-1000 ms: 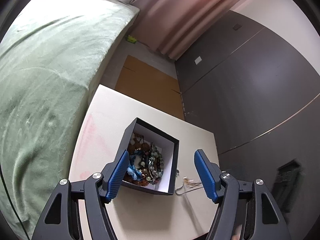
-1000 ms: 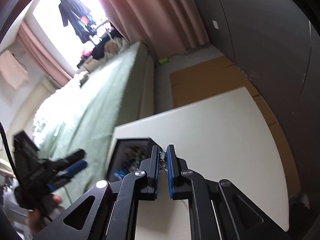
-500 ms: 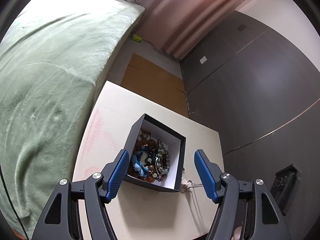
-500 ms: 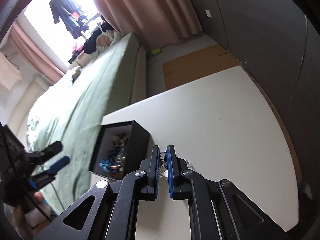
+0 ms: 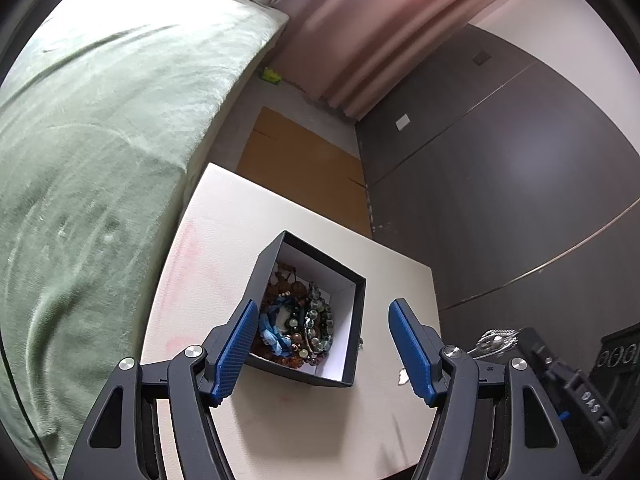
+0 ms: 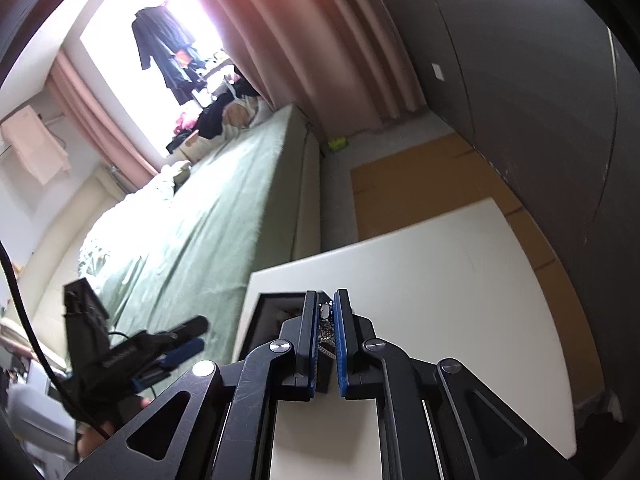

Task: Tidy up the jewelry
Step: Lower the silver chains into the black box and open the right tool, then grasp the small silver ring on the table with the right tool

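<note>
A black jewelry box (image 5: 352,312) with a white lining stands open on the white table (image 5: 224,240), holding several beaded bracelets and necklaces (image 5: 296,328). My left gripper (image 5: 320,344) is open and empty, its blue pads either side of the box, above it. My right gripper (image 6: 327,312) is shut on a silver chain with a small pendant (image 6: 325,334), held above the table beside the box (image 6: 272,316). In the left wrist view the right gripper's body (image 5: 560,376) shows at lower right with the silver chain (image 5: 496,338) hanging from it.
A bed with a green cover (image 5: 88,152) runs along the table's left side. A dark wardrobe wall (image 5: 520,184) stands on the right. A brown cardboard sheet (image 5: 304,168) lies on the floor beyond the table. Pink curtains (image 6: 320,40) hang at the far end.
My right gripper has lifted the silver chain off the table and risen toward the box. My left gripper has pulled back a little from the box, staying open.
</note>
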